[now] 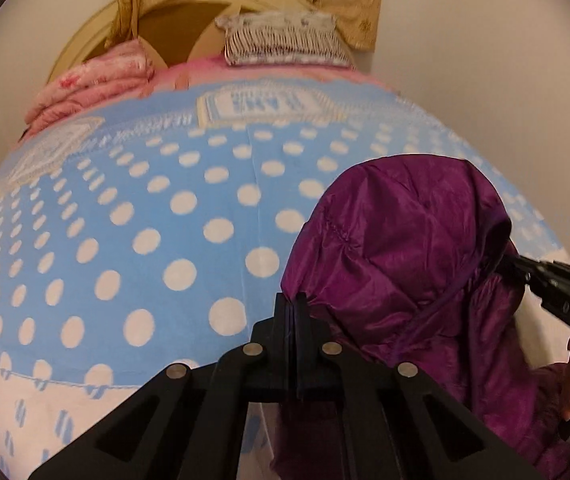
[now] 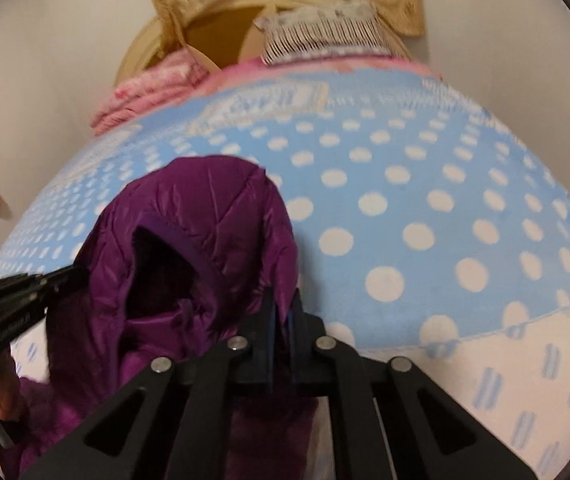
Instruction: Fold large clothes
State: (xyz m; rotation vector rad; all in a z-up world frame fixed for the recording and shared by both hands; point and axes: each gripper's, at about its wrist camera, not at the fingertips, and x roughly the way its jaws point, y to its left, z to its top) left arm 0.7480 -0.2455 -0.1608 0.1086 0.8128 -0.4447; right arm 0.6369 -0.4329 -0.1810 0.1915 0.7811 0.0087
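Purple jacket (image 1: 405, 248) on polka-dot blanket (image 1: 145, 220), hood toward headboard (image 1: 173, 36), lengthwise

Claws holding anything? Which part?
Both are shut on the purple jacket: left claw and right claw pinch opposite sides of its hood.

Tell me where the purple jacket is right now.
The purple jacket sits at the near edge of the blue polka-dot blanket, right of centre in the left wrist view, pinched between both hand-held grippers.
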